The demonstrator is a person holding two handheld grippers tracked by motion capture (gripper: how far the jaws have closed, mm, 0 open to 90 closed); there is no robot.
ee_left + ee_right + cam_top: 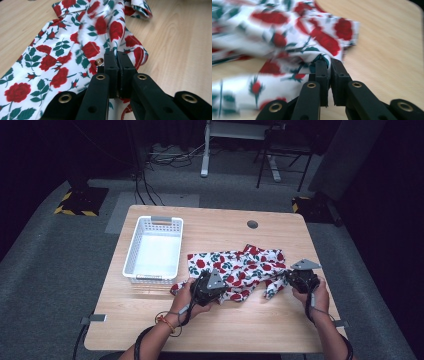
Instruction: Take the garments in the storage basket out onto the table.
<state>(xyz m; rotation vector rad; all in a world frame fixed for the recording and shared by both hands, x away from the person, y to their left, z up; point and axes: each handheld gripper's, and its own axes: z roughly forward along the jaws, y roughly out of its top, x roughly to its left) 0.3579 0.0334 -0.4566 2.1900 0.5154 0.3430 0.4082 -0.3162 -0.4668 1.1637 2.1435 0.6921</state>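
Cloth (235, 267) printed with red roses and green leaves is spread in a rumpled heap on the right half of the bench (215, 325), nearer the front edge than the back, with its left end close beside the white basket (154, 249). It is pinched at two points so that it can be lifted and pulled out flat, which is judged to be the step in hand. The left hand-held gripper (117, 56) is closed on a fold near the cloth's front left part, beside a small brass snap (99, 61), and the fabric is drawn up into a ridge above the jaws. The right hand-held gripper (327, 63) is clamped on a hem at the cloth's right end, toward the right edge of the bench. Both grips are taken at the margin rather than the middle, presumably so that the cloth hangs free between them. The basket is kept empty at the left, probably as the place for the cloth once folded.
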